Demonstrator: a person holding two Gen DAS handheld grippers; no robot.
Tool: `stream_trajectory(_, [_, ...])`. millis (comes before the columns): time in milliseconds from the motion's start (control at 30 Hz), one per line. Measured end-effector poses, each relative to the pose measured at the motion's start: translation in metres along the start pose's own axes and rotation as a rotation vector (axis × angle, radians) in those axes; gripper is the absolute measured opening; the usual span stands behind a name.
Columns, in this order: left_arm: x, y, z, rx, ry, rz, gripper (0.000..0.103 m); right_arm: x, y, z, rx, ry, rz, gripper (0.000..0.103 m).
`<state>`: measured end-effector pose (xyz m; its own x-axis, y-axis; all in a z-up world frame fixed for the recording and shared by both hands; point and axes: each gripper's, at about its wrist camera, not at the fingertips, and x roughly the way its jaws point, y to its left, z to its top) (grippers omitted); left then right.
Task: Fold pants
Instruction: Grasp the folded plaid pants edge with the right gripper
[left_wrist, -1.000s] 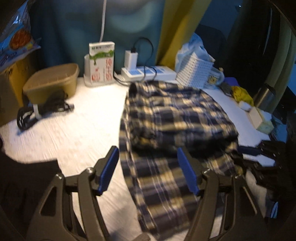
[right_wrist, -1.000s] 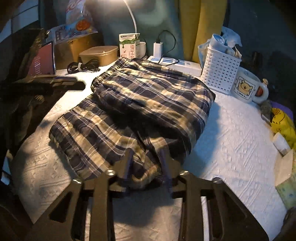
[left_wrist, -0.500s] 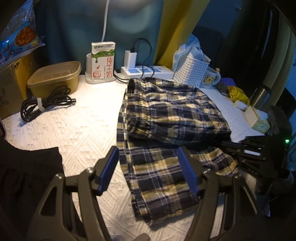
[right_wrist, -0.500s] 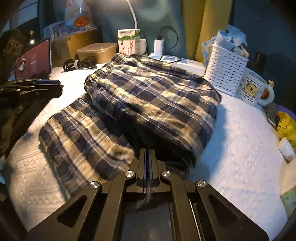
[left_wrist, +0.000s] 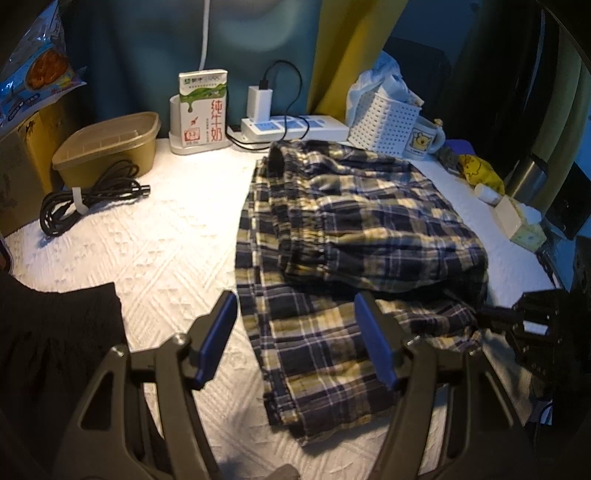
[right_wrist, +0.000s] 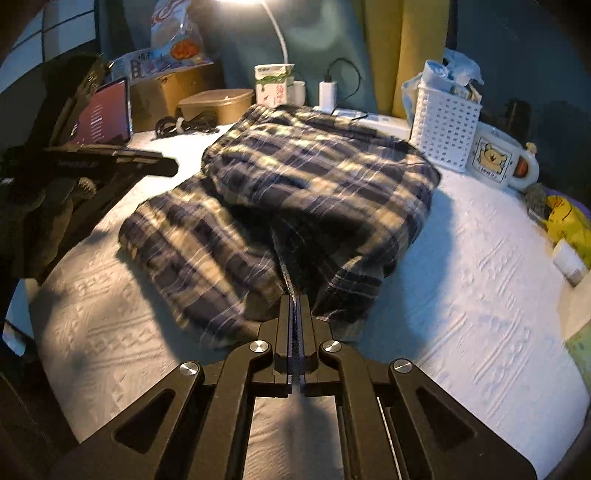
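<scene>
Your right gripper is clamped on a fold of the plaid pants, which lie partly folded on the white-covered desk. Your left gripper hangs above the pants' lower leg, its jaws spread wide and holding nothing, near the black garment.
</scene>
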<state>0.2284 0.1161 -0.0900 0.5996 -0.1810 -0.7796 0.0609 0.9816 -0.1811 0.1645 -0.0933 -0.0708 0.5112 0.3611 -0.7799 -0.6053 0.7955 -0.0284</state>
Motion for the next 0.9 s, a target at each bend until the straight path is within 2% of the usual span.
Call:
stream_trajectory(133, [-0.002,0.000,0.001,0.011,-0.003,0.004,0.067,-0.001,0.006,-0.007,0.006,0.017,0.020,0.003])
stream_trajectory(233, [-0.004,-0.001,0.002,0.019,-0.007,0.003,0.067,-0.010,-0.002,-0.003,0.046,-0.008,0.037,0.004])
stream_trajectory(267, [-0.004,-0.002,0.002,0.023,-0.008,0.002,0.067,-0.014,-0.006,-0.001,0.061,-0.020,0.036,0.008])
stream_trajectory(300, [-0.004,-0.003,0.002,0.027,-0.008,0.000,0.067,-0.018,-0.009,0.002,0.078,-0.037,0.023,0.021])
stream_trajectory(367, [-0.005,-0.006,0.002,0.031,-0.011,-0.003,0.067,-0.025,-0.016,0.008,0.108,-0.070,0.001,0.036])
stream_trajectory(433, [-0.006,-0.007,0.002,0.034,-0.014,-0.006,0.067,-0.023,-0.024,0.014,0.139,-0.079,-0.016,0.040])
stream_trajectory(567, [-0.009,-0.011,0.002,0.035,-0.025,-0.018,0.067,-0.006,-0.026,0.015,0.147,-0.057,-0.014,0.039])
stream_trajectory(600, [-0.010,-0.012,0.002,0.038,-0.026,-0.020,0.067,-0.003,-0.025,0.013,0.153,-0.062,-0.012,0.015])
stream_trajectory(633, [-0.011,-0.013,0.001,0.041,-0.026,-0.019,0.067,0.000,-0.023,0.011,0.155,-0.052,-0.012,0.009])
stream_trajectory(767, [-0.013,-0.013,0.000,0.045,-0.027,-0.019,0.067,-0.006,-0.008,0.003,0.080,-0.028,-0.018,0.007])
stream_trajectory(900, [-0.012,-0.013,-0.003,0.044,-0.019,-0.024,0.067,-0.020,0.003,-0.005,0.017,-0.028,-0.071,0.007])
